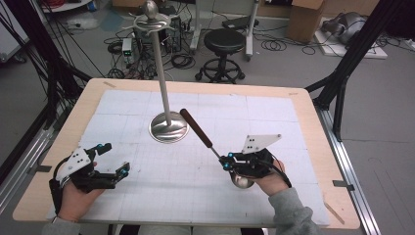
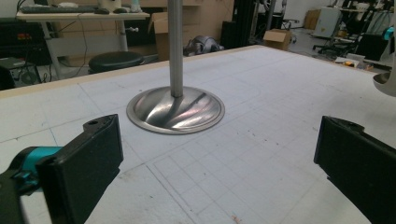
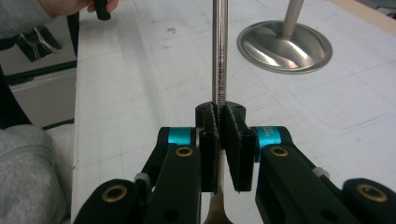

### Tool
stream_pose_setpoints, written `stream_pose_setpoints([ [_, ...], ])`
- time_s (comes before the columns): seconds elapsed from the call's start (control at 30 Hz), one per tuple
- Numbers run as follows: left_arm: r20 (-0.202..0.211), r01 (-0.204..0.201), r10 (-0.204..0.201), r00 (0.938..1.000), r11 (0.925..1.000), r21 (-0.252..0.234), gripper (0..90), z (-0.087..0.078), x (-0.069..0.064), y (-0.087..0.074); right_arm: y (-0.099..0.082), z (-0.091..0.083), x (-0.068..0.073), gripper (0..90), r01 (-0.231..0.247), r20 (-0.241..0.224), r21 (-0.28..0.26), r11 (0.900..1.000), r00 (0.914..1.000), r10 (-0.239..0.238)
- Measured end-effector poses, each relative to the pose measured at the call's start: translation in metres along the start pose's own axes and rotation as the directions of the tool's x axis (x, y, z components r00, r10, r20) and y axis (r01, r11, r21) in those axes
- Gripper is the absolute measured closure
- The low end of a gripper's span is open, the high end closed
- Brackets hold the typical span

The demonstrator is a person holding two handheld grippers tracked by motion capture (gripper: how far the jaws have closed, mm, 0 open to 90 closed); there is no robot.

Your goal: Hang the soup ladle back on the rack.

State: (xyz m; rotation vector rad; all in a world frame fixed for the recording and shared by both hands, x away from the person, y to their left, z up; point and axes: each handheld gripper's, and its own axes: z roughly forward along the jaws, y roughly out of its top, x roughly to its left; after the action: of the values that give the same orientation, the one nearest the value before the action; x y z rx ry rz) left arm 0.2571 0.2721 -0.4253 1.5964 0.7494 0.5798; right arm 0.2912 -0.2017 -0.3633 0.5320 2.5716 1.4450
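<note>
At the left of the high view, the left gripper (image 1: 113,172) rests low over the bench (image 1: 303,105), near its front left corner, and its jaws stand wide apart with nothing between them; in the left gripper view the two black jaws frame only the white gridded mat (image 2: 261,154) and, farther off, the stand. This stand (image 1: 169,126) is a steel utensil holder with a round, shiny base on the mat, a thin upright pole and a hook ring with a knob at the top; no utensil hangs on it. To the right of the base, well apart from it, is the ladle (image 1: 198,129): it has a dark brown handle that points up and toward the stand, a thin metal shaft and a round steel bowl that shows under the right hand. The right gripper (image 1: 227,161) is clenched on the metal shaft, and in the right gripper view the two pads press the shaft (image 3: 219,56) from both sides. I judge that the work is to hang the ladle on the stand. The pick-up looks done, because the ladle is held tilted with its handle off the mat. What is left is to carry it to the top ring, hook it there and let it go.
</note>
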Motion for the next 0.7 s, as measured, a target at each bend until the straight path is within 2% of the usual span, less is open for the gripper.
stream_pose_setpoints([
  [0.17, 0.002, 0.002, -0.002, 1.0, 1.0, 0.005, 1.7, 0.001, 0.0, 0.0, 0.003, -0.004, -0.005, 84.8, -0.009, -0.001, -0.045, 0.9989, 1.0, 0.009],
  [0.3, 0.003, 0.001, -0.001, 1.0, 1.0, 0.006, 1.7, 0.001, 0.0, 0.0, 0.004, -0.007, -0.011, 84.8, -0.013, 0.005, -0.056, 0.9983, 0.9999, 0.013],
  [0.47, 0.003, 0.004, -0.004, 1.0, 1.0, 0.003, 1.8, 0.001, 0.0, 0.0, 0.006, -0.008, -0.019, 84.8, -0.003, -0.034, -0.085, 0.9963, 0.9994, 0.001],
  [0.7, 0.004, 0.0, 0.0, 1.0, 1.0, 0.004, 1.7, 0.001, 0.0, 0.0, 0.015, -0.01, -0.025, 84.8, -0.005, -0.051, -0.119, 0.9929, 0.9987, -0.001],
])
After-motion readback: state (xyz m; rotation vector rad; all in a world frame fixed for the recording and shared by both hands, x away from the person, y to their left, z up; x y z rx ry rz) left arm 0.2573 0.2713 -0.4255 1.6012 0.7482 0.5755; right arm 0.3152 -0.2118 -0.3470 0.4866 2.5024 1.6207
